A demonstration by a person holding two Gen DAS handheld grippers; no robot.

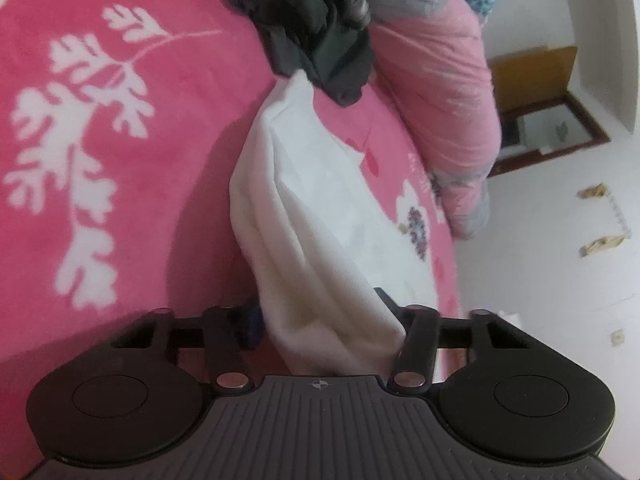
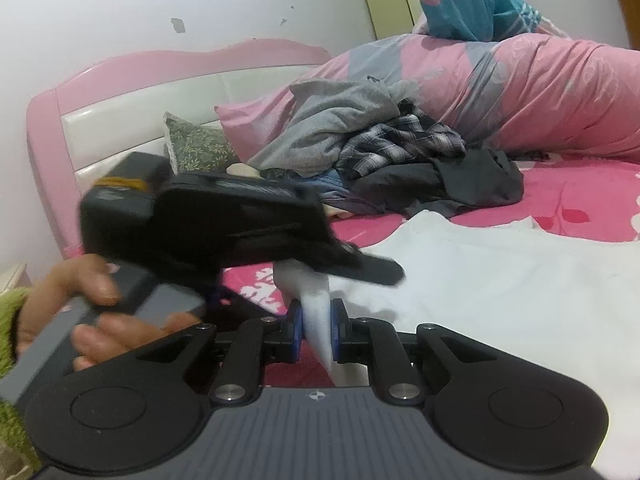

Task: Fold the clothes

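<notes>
A white garment (image 2: 460, 264) lies spread across the pink bedspread (image 1: 120, 200), plain and unpatterned, smooth and flat over most of its width, with one edge gathered up into a thick, softly creased fold. From the left wrist view that bunched part (image 1: 316, 240) runs as a long rumpled band from the dark clothes down into the left gripper (image 1: 324, 320); cloth fills the gap between its jaws, but the fingertips are hidden behind it, so whether they press on it cannot be told. In the right wrist view the right gripper (image 2: 316, 328) is clenched on a narrow pleat of the same white garment, its blue pads (image 2: 295, 320) squeezing the fabric into a stiff upright ridge. Just beyond that ridge the left gripper's black body (image 2: 224, 224) hangs over the garment, blurred, with a person's hand (image 2: 92, 304) around its grey handle. Behind the garment sits a heap of unfolded clothes (image 2: 380, 152), grey, plaid and dark, and behind that a rolled pink quilt (image 2: 540, 92).
</notes>
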